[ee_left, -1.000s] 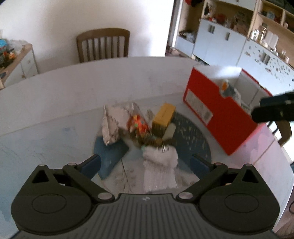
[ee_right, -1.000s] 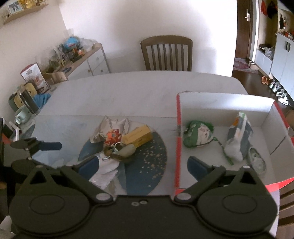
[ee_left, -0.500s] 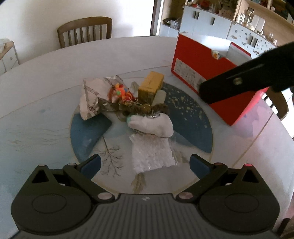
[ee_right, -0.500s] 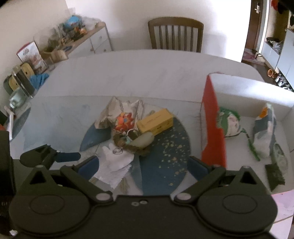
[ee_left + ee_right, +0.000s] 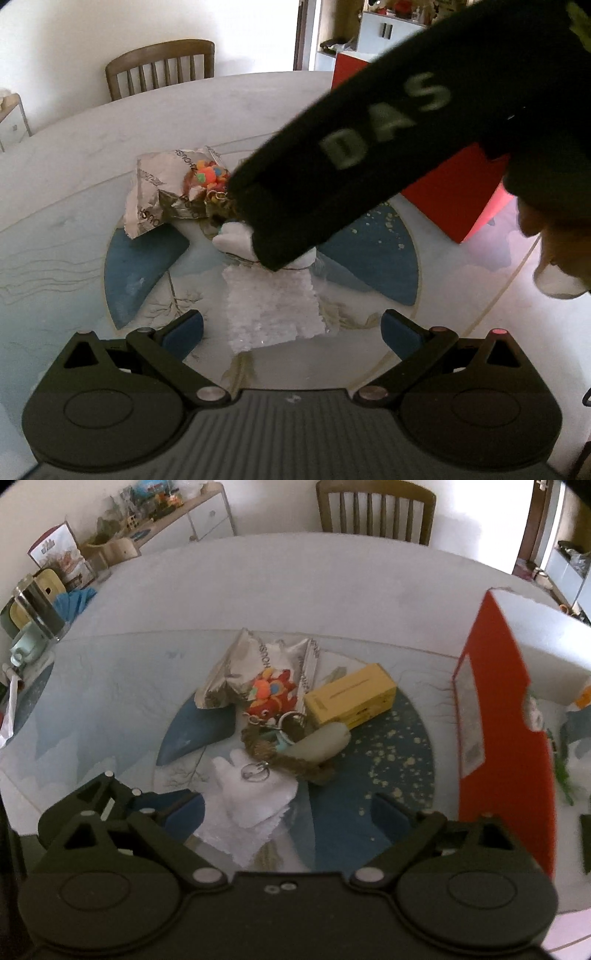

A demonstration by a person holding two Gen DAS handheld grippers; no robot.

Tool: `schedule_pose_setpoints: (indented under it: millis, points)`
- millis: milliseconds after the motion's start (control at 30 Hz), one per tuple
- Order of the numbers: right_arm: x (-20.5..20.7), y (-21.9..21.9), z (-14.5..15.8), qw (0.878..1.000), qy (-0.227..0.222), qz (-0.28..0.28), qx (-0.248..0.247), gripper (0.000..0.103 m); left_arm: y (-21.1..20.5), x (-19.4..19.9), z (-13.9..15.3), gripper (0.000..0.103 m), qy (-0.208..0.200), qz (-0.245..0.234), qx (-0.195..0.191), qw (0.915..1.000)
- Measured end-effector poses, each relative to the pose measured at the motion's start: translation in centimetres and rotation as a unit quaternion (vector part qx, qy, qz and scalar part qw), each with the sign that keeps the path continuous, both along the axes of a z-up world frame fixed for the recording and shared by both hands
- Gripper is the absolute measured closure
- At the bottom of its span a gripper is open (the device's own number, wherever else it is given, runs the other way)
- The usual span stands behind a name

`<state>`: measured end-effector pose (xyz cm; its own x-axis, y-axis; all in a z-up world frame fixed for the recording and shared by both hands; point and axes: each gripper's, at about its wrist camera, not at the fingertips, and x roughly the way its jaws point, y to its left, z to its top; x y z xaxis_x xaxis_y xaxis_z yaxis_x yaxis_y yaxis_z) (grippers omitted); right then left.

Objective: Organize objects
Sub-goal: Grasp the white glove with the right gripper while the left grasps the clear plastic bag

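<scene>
A pile lies on the round blue placemat (image 5: 388,760): a silver foil bag (image 5: 255,661), a red-orange plush toy (image 5: 273,696), a yellow box (image 5: 351,698), a brown rope keyring (image 5: 291,757), a pale green pouch (image 5: 325,742), a white glove (image 5: 251,779) and a white cloth (image 5: 273,306). My right gripper (image 5: 288,808) is open just short of the glove. My left gripper (image 5: 291,328) is open, its fingers either side of the white cloth. The right gripper's black body (image 5: 369,162) crosses the left wrist view and hides the box.
A red box with a white inside (image 5: 506,709) stands at the right and holds several items. A wooden chair (image 5: 373,509) stands behind the table. A sideboard (image 5: 177,513) and clutter with a mug (image 5: 26,650) are at the left.
Both grippers have moved in towards the pile. The right gripper has swung left from the red box and now crosses the left wrist view.
</scene>
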<state>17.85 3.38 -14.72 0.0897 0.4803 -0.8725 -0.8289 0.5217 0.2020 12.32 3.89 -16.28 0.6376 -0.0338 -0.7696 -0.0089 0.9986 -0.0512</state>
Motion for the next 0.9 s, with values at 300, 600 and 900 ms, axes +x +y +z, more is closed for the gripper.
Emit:
schedule_pose_setpoints:
  millis: [300,600,900]
  points:
    - [0.0,1.8,-1.0,1.000,0.011,0.010,-0.009,0.017,0.0,-0.1,0.0,0.004,-0.004,0.001,0.000,1.0000]
    - [-0.4,2.7,-1.3,0.999,0.011,0.028,-0.011,0.030,-0.5,0.0,0.4,0.031,0.000,-0.010,0.033,0.9994]
    - [-0.3,2.1,-1.0,0.999,0.020,0.029,-0.005,0.051,0.3,-0.3,0.8,0.057,0.000,-0.005,0.034,0.9994]
